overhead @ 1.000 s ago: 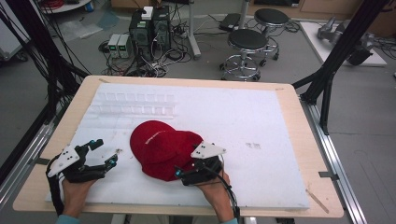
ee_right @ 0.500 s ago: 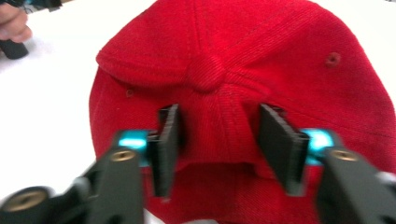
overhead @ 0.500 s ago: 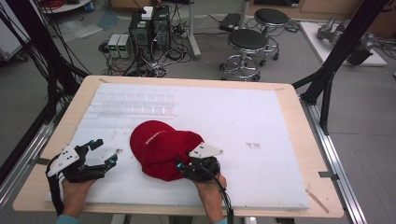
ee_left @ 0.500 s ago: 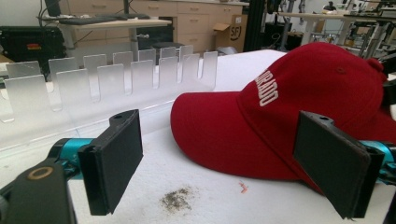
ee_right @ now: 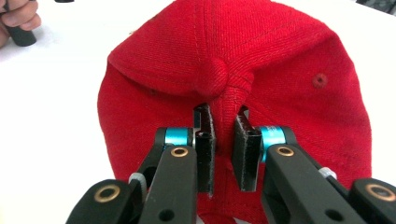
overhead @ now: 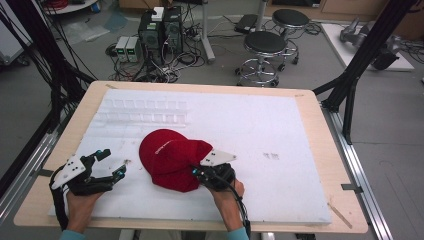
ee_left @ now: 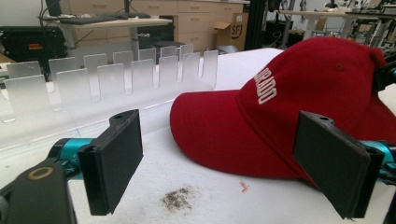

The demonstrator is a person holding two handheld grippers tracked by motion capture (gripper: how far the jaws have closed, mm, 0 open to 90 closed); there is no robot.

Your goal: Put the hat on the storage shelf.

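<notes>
Cloth is the story here: the red cap (overhead: 170, 157) sits on the white foam-topped table (overhead: 260, 125), near the person's edge and a little left of centre, peak pointing to the far left. It looks light and soft, so the crown will crumple and fold wherever it is squeezed, while the peak should stay stiff. No worry about slipping or breaking. A pinch of gathered fabric at the crown, or the firm rim of the peak, would be the natural places to take it.

And the right gripper (ee_right: 223, 140) goes for the crown! Its jaws have just been closing, and now they stand nearly together with a ridge of red fabric bunched up between them, just below the top button (ee_right: 214, 74). From the high view that gripper (overhead: 206, 172) is tucked in at the cap's near right side.

Over on the left, the left gripper (ee_left: 219, 158) waits spread wide, holding nothing, its black pads framing the peak from just beside it. Whether the right-hand pad brushes the cap is hard to say; it looks clear. Behind the cap, a row of clear plastic dividers (ee_left: 116, 74) stands along the far left of the table.
</notes>
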